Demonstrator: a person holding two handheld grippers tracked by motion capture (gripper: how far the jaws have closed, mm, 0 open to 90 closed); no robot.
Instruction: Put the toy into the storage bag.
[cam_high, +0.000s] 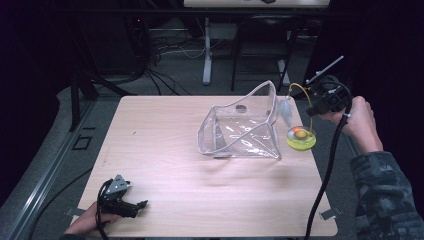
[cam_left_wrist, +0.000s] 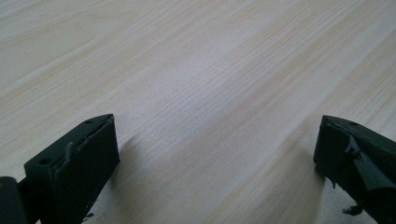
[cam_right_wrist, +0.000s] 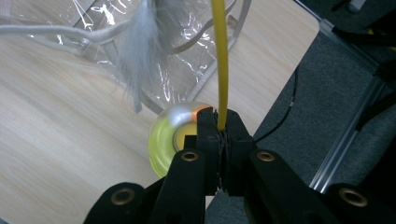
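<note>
At the lower left of the high view the left gripper (cam_high: 131, 204) rests at the near edge of the worktop (cam_high: 165, 165), its fingers (cam_left_wrist: 77, 163) apart with bare wood between them; it has wide open room ahead. In the middle, slightly right, stands a clear plastic pouch (cam_high: 240, 131), its mouth open and its walls limp and crinkly; it will likely slide or fold if nudged. Just right of it, at the right edge of the worktop, sits the cat toy: a yellow-green base (cam_high: 301, 138) with a thin yellow wand (cam_high: 299, 88) arching up and a pale feather (cam_high: 286, 111) hanging against the pouch. The right gripper (cam_right_wrist: 219, 128) has its fingers clamped on the wand just above the base. The toy looks light; the wand is springy, so a hold low by the base seems steadier. The drop-off lies immediately to the right, so free room lies leftward, toward the pouch.
</note>
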